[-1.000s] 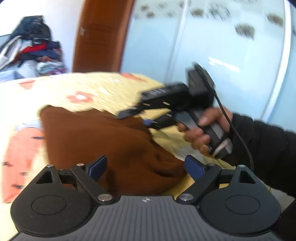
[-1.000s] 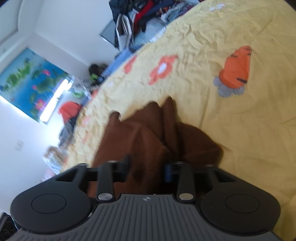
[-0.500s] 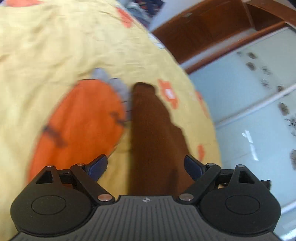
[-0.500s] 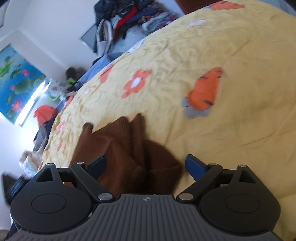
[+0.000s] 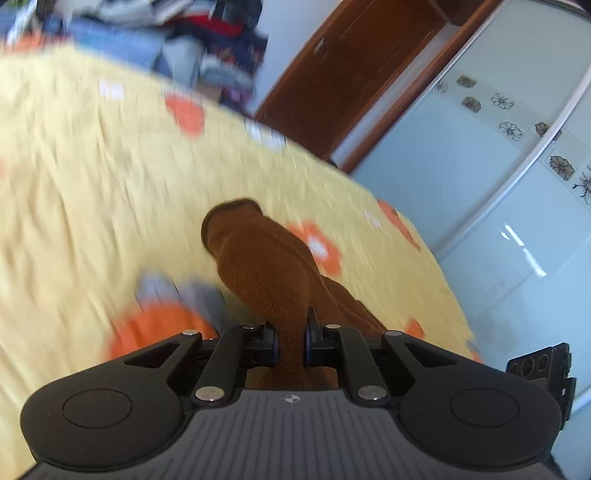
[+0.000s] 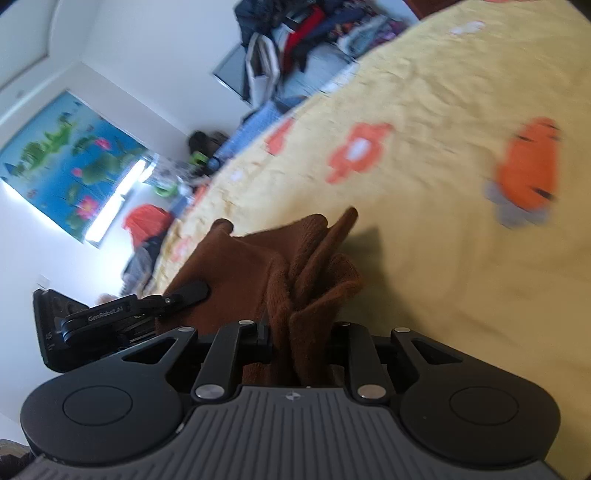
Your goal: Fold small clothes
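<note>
A brown knit garment (image 5: 266,266) lies on a yellow bed sheet (image 5: 92,184) with orange prints. My left gripper (image 5: 290,345) is shut on one end of the garment, which stretches away from it and ends in a rounded cuff. My right gripper (image 6: 301,339) is shut on bunched folds of the same brown garment (image 6: 258,266). The left gripper (image 6: 110,317) also shows in the right wrist view, at the garment's left side. A corner of the right gripper (image 5: 543,369) shows at the right edge of the left wrist view.
A pile of clothes (image 5: 221,44) sits beyond the bed's far edge, next to a wooden door (image 5: 354,74) and glass wardrobe panels (image 5: 498,166). In the right wrist view a clothes heap (image 6: 306,33) and a blue poster (image 6: 66,166) are past the bed.
Both grippers were open half a second ago and have now shut on the brown garment. The views have swung and the sheet is motion-blurred.
</note>
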Motion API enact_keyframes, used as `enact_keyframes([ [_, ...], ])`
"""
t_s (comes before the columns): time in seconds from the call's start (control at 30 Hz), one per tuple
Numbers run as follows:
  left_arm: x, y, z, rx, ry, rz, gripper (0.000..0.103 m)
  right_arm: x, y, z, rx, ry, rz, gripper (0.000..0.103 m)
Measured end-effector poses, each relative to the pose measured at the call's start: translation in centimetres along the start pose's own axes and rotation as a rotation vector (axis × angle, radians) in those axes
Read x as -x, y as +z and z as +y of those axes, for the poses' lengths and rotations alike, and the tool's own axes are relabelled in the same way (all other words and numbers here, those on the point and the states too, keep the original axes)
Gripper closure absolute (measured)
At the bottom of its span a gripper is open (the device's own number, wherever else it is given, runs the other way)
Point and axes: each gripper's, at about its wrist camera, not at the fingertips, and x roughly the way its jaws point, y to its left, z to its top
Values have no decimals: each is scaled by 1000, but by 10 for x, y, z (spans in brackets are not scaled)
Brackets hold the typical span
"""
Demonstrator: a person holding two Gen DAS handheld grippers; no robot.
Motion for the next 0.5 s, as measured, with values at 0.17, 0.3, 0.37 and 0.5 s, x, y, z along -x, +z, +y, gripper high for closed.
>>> enact_keyframes([
  [0.17, -16, 11, 22, -76, 196, 55, 85, -54, 13, 9, -8, -1, -4, 67],
  [0.3, 29, -25, 25, -184, 258, -5, 75, -53, 6, 5, -76, -72, -8, 51],
  [0.37, 64, -58, 14, -360, 300, -82, 46, -22, -3, 12, -55, -37, -49, 39],
  [0.5, 115, -129, -9, -664, 305, -146, 23, 27, -28, 36, 28, 13, -25, 38],
])
